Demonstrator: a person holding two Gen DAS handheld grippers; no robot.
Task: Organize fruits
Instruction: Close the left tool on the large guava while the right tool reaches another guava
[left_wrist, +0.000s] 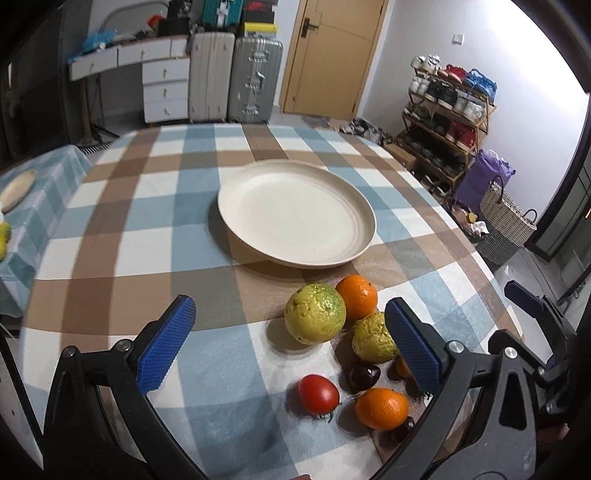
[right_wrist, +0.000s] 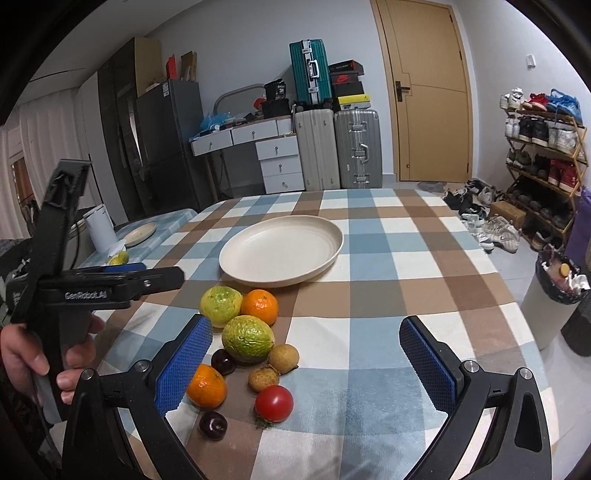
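The room held a yellow door (right_wrist: 430, 92), stacked suitcases (right_wrist: 338, 147), a white drawer unit (right_wrist: 279, 162) and a shoe rack (right_wrist: 543, 158) along its far side. In front of them stood a desk (right_wrist: 388, 266) covered in a blue, brown and white checked cloth.

Toward the far middle of the desk lay a cream plate (right_wrist: 282, 254), and nothing was in it. All the fruit sat on the cloth just near of the plate, bunched close. Two yellow-green guavas (right_wrist: 248, 338) lay beside a far orange (right_wrist: 259, 306). Nearer lay a second orange (right_wrist: 207, 386), a red tomato (right_wrist: 274, 403), two dark cherries (right_wrist: 212, 424) and two small brown fruits (right_wrist: 283, 357).

At the far left a second small plate (right_wrist: 140, 234) and a white cylinder (right_wrist: 99, 230) stood on another cloth-covered surface; what the plate held could not be made out. A lined bin (right_wrist: 559, 284) stood on the floor to the right.

The left tongs (left_wrist: 291, 341) were spread wide and gripped nothing, poised above the near cloth with the fruit between and beyond the blue pads. Its right pad hid part of one guava and another small fruit. The right tongs (right_wrist: 306, 363) were likewise wide apart and empty, the left pad covering the edge of the near orange. In the right wrist view a hand (right_wrist: 40, 354) gripped the handle of the left tool, cut off at the frame's edge.
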